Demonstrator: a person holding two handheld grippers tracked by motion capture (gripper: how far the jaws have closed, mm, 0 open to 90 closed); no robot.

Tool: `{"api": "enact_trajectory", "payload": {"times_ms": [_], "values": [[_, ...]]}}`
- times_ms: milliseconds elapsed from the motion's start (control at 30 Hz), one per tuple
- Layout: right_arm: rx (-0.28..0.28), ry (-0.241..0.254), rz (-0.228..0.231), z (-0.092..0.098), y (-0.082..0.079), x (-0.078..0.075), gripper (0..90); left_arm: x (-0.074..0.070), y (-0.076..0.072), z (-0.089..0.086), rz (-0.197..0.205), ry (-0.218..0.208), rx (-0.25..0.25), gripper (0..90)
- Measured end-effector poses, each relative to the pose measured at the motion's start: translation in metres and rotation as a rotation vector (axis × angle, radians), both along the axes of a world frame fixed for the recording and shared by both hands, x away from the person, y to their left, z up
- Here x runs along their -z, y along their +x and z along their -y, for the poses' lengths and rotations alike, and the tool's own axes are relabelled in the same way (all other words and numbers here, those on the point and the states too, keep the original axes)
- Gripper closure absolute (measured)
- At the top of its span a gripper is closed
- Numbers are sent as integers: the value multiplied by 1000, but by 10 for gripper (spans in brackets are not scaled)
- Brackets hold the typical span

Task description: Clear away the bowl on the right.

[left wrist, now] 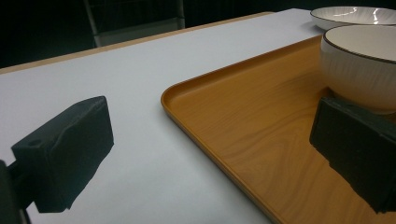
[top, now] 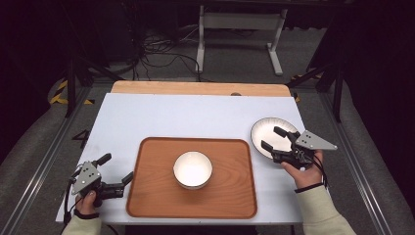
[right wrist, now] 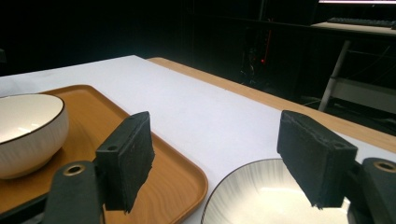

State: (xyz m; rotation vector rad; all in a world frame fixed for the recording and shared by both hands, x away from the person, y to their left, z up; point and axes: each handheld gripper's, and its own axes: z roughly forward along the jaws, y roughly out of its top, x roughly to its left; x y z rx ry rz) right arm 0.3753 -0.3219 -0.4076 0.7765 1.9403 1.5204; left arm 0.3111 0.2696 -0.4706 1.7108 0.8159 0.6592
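Note:
A white bowl (top: 193,169) with a dark rim stands in the middle of a wooden tray (top: 156,196). To the right of the tray, a white plate (top: 262,128) lies on the white table. My right gripper (top: 270,137) hangs over the plate's near side, jaws wide apart and touching nothing. From the right gripper view, the plate (right wrist: 261,196) lies below the open right gripper (right wrist: 222,158), with the bowl (right wrist: 23,130) and tray (right wrist: 173,182) at left. My left gripper (top: 116,168) rests open at the tray's left edge. The left gripper view has the left gripper (left wrist: 210,154) open across the tray's corner (left wrist: 243,121), bowl (left wrist: 364,60) ahead.
The white table top (top: 186,115) stretches back behind the tray to a wooden strip (top: 195,88). Metal rails run along both sides of the table. A white stand (top: 240,29) and cables sit on the dark floor beyond.

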Motion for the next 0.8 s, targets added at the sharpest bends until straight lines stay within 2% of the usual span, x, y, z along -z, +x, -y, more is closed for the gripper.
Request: {"api": "enact_trajectory", "payload": {"times_ms": [267, 800], "values": [[-1, 5, -31, 3, -3, 15, 264, 0, 0, 0, 1, 0, 1, 3], [-8, 26, -56, 9, -10, 35, 239, 0, 0, 0, 0, -1, 1, 3]]}}
